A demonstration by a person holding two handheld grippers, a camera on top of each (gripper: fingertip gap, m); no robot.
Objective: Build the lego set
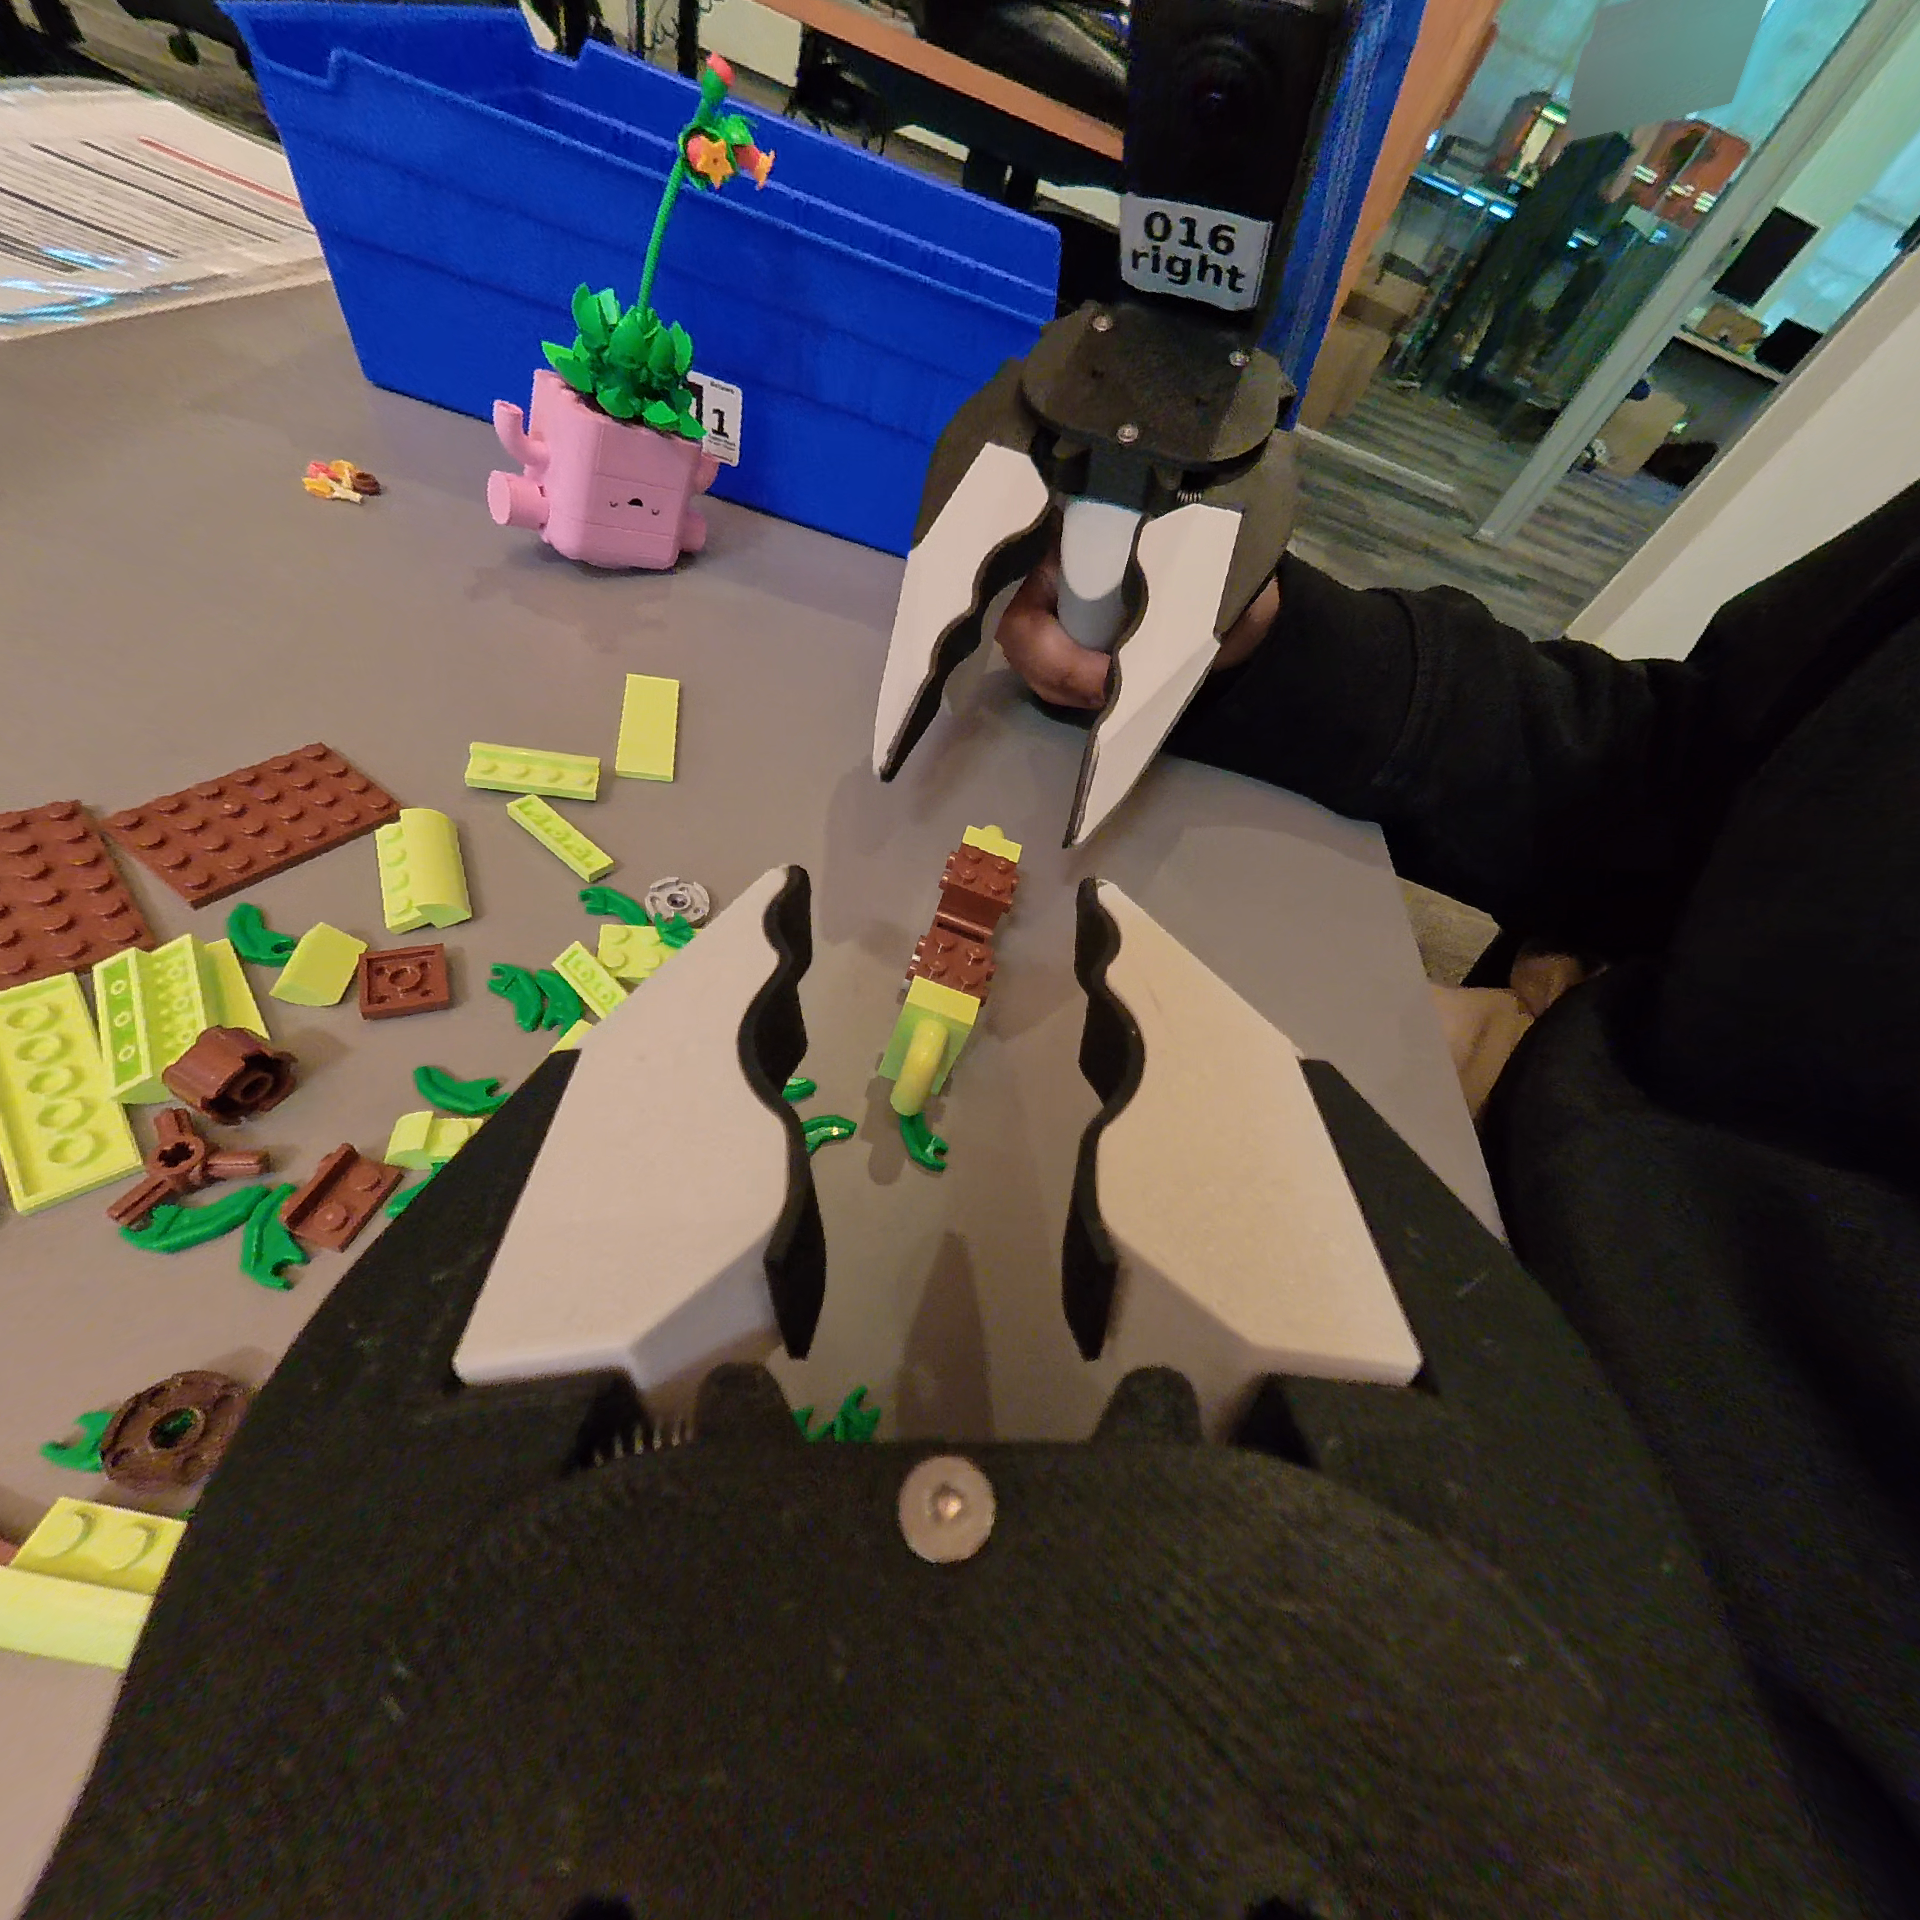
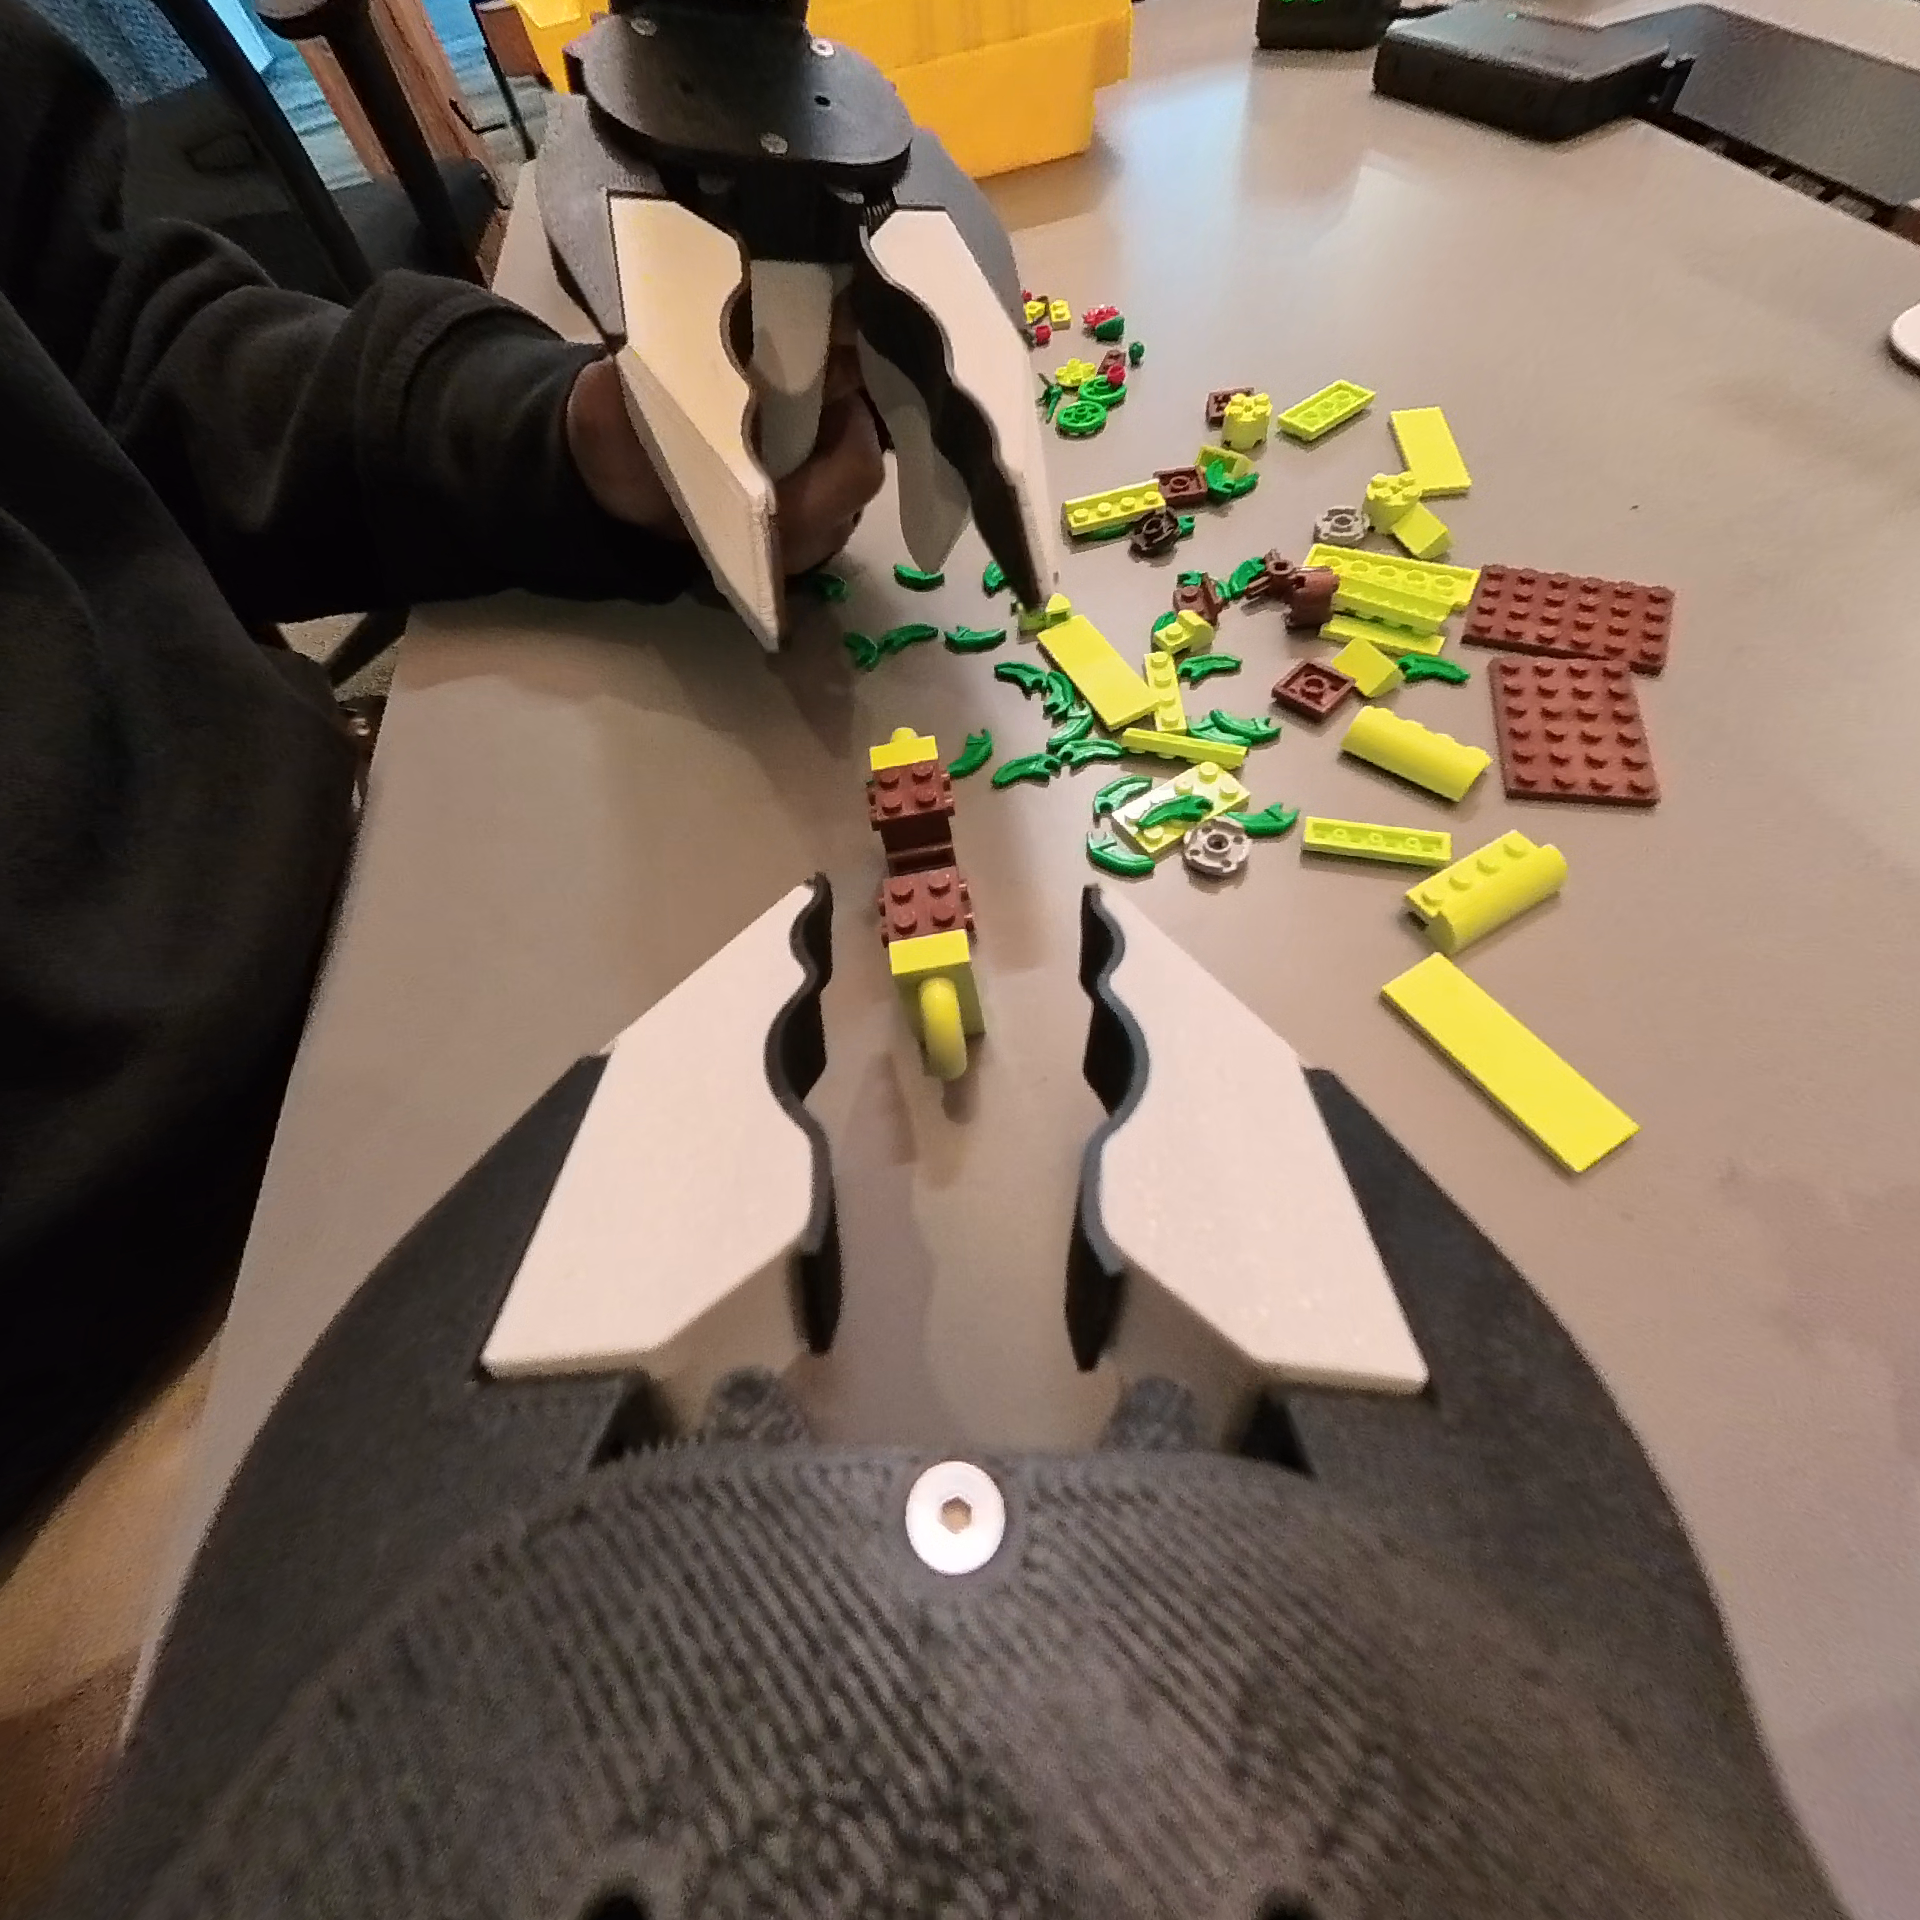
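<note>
A small brown and lime assembly (image 1: 961, 956) lies flat on the grey table (image 1: 312, 644) between both grippers; it also shows in the right wrist view (image 2: 925, 883). My left gripper (image 1: 943, 883) is open and empty, its tips on either side of the assembly's near end. My right gripper (image 2: 954, 902) is open and empty, facing it from the opposite end; it also shows in the left wrist view (image 1: 982, 805). The left gripper shows in the right wrist view (image 2: 904, 613), tips near the table. Loose lime, brown and green pieces (image 2: 1247, 675) are scattered beside it.
A finished pink pot with a green plant (image 1: 613, 468) stands before a blue bin (image 1: 644, 239). Brown plates (image 1: 249, 816) lie at the left. Yellow bins (image 2: 987, 73) and a dark box (image 2: 1527, 62) stand at the far side. Table edge and a person's dark sleeve (image 1: 1507, 727) border the right. Across from one pair of fingers to the other is roughly 5 cm.
</note>
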